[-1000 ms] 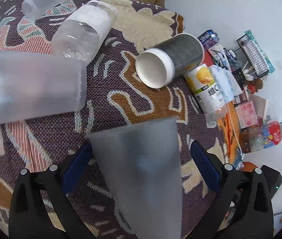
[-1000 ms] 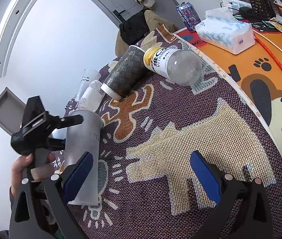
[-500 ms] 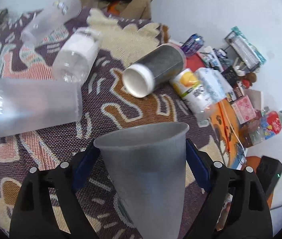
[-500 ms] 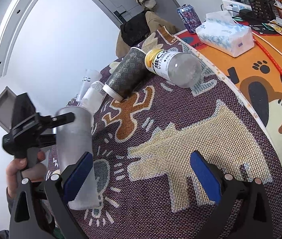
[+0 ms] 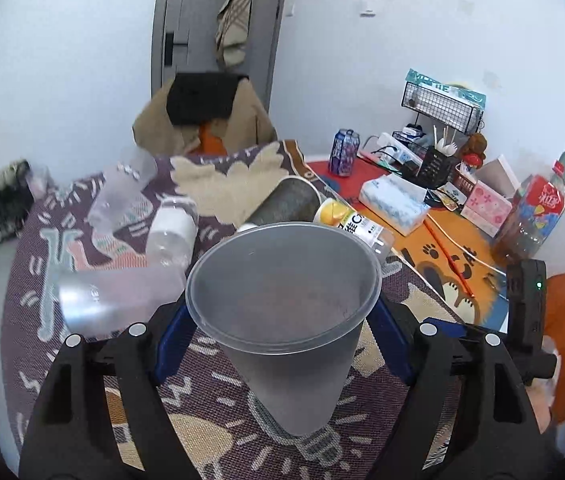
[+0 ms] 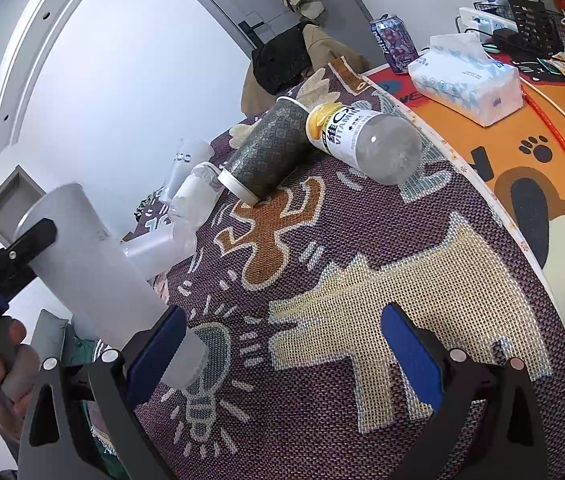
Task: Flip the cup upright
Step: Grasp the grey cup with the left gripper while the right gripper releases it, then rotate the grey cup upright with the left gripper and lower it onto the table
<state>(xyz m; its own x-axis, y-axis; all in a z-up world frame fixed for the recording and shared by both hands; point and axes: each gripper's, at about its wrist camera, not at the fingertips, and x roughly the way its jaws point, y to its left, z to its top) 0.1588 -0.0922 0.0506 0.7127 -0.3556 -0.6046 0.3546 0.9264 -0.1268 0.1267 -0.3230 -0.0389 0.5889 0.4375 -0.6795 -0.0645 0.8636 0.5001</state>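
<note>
The bench [image 6: 538, 184] is the biggest thing here, with an orange paw-print mat [image 6: 562, 152] on its far side and a woven purple cloth [image 6: 362, 400] with tan and brown figures covering the round near part. On the mat near the far edge lies a pack of tissues [image 6: 466, 84], with a purple drink can [image 6: 396, 44] standing just beyond it and a black wire rack [image 5: 442, 100] against the wall at the back corner. A red-labelled bottle [image 5: 534, 212] stands toward the right edge in the left wrist view.

On the cloth, toward its far edge, a dark patterned paper cup [image 6: 266, 152] lies on its side, touching a clear bottle with a yellow label [image 6: 362, 140] that also lies flat. Beside them lie a smaller clear bottle [image 5: 172, 232], a clear plastic cup [image 5: 120, 196] and a frosted tumbler [image 5: 118, 296], all on their sides.

The frosted cup [image 5: 286, 320] is off the cloth's middle, near its front edge. Its mouth points up and a little toward the camera, and its narrow base sits low over the light-bulb pattern; I cannot tell whether the base touches the cloth. The left gripper [image 5: 278, 340] is clamped on the cup, one blue pad on each side of the wall below the rim. The right gripper [image 6: 282, 356] is spread wide with nothing between its pads, low over the tan figure, and the cup's base sits just beside its left pad.
</note>
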